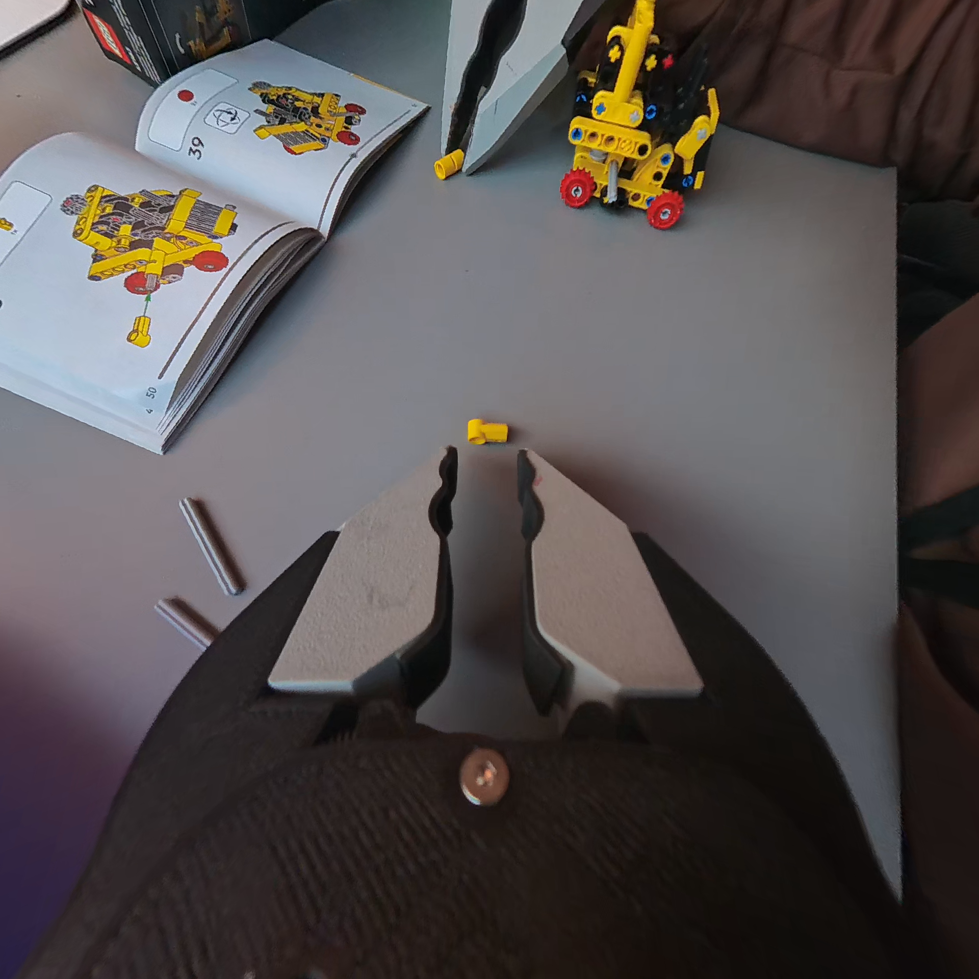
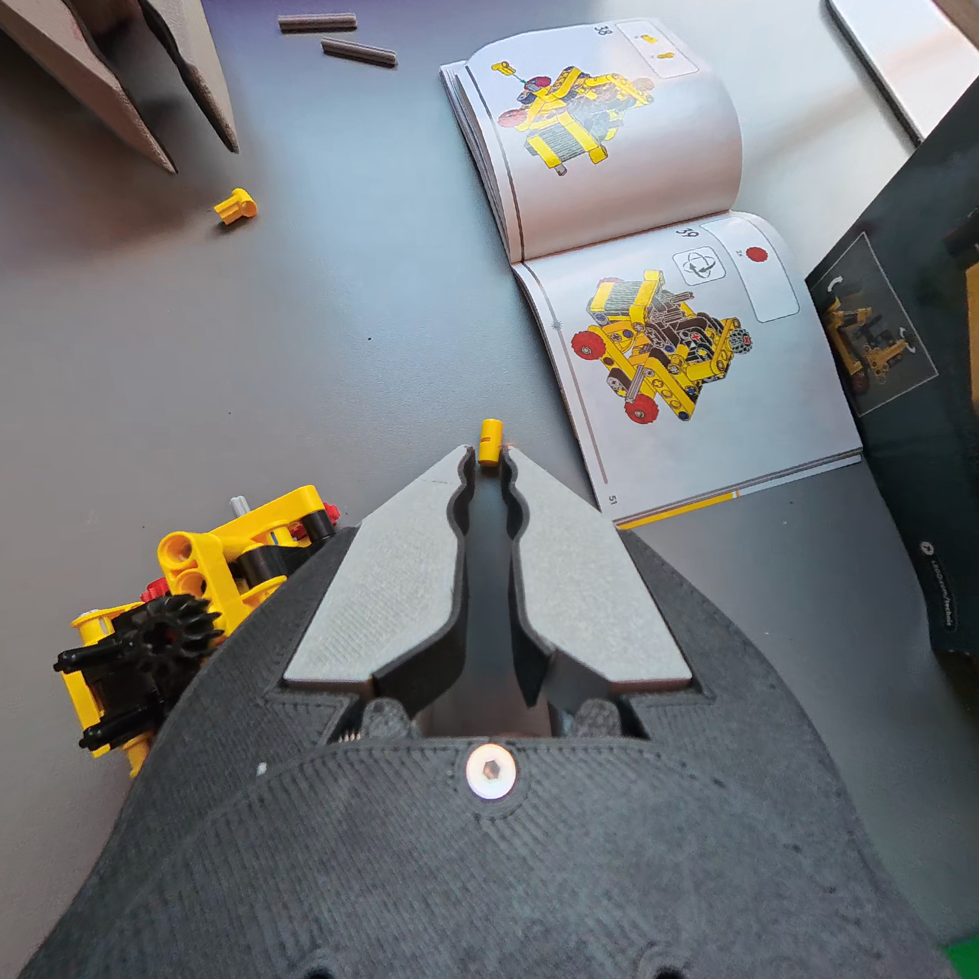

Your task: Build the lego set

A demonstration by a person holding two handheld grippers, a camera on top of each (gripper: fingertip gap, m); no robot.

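Note:
A small yellow connector piece (image 1: 487, 430) lies on the grey table just ahead of my open, empty left gripper (image 1: 487, 453); it also shows in the right wrist view (image 2: 236, 206). My right gripper (image 2: 488, 449) is shut on a second yellow connector piece (image 2: 489, 441), held by its end at the fingertips; the left wrist view shows it (image 1: 448, 163) at the far gripper's tips, low over the table. The partly built yellow and black vehicle with red wheels (image 1: 638, 143) stands at the far right, and sits beside my right gripper (image 2: 175, 609).
An open instruction booklet (image 1: 159, 254) lies at the left, and in the right wrist view (image 2: 662, 296). The black set box (image 1: 175, 37) stands behind it. Two dark grey axles (image 1: 212, 545) lie at the near left. The table edge (image 1: 897, 477) runs along the right. One gripper's finger ends stand about 15 cm off the other's.

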